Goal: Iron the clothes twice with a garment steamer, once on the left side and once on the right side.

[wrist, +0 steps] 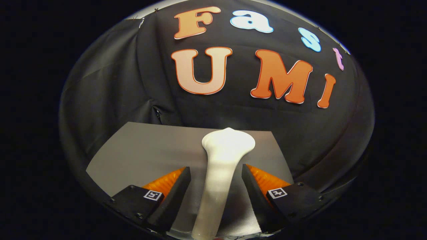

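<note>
Grey worktop [140,146] before black cloth: the white steamer [220,166] stands between the spread tongs [216,176], neither finger touching it, so no garment pass looks begun and both sides remain.

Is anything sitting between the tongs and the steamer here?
Nothing visible. The white garment steamer already stands between the open tongs, its handle running up the gap with clear space to each finger. Its wide head lies just ahead of the fingertips, over the grey surface.

Dim booth, glare blowing out the white steamer [220,166], strong fisheye bending at edges
</note>
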The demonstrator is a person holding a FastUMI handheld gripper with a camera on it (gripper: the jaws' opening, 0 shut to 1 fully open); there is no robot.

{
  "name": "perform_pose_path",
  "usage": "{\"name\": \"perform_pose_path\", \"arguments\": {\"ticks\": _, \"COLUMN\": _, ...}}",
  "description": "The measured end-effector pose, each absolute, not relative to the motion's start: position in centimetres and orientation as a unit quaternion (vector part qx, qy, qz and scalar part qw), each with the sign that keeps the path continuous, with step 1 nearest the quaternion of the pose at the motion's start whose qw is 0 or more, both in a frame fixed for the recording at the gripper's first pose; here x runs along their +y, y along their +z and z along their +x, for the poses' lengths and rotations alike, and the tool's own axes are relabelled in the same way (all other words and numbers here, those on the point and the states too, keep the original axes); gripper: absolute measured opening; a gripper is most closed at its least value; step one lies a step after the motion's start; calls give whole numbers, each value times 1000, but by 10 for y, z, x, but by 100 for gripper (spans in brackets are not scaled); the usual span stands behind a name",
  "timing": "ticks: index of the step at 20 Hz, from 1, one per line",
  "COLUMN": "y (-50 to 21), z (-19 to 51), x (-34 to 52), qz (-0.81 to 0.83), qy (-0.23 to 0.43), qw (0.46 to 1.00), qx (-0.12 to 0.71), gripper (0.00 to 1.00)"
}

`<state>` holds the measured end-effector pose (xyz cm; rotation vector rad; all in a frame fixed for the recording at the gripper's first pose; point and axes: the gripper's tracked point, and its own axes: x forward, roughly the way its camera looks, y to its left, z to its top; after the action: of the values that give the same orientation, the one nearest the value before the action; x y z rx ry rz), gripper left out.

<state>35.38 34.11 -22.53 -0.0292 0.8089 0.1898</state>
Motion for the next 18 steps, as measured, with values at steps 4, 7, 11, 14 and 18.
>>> {"name": "perform_pose_path", "arguments": {"ticks": 4, "y": -239, "z": 360, "x": 334, "qz": -7, "qy": 75, "qw": 907, "qx": 415, "gripper": 99}}
{"name": "perform_pose_path", "arguments": {"ticks": 7, "y": -255, "z": 362, "x": 327, "qz": 2, "qy": 70, "qw": 900, "qx": 431, "gripper": 90}}
{"name": "perform_pose_path", "arguments": {"ticks": 11, "y": -257, "z": 363, "x": 336, "qz": 1, "qy": 85, "qw": 898, "qx": 432, "gripper": 68}}
{"name": "perform_pose_path", "arguments": {"ticks": 14, "y": -251, "z": 359, "x": 345, "qz": 54, "qy": 93, "qw": 895, "qx": 434, "gripper": 51}}
{"name": "perform_pose_path", "arguments": {"ticks": 18, "y": -221, "z": 362, "x": 348, "qz": 53, "qy": 101, "qw": 920, "qx": 375, "gripper": 46}}
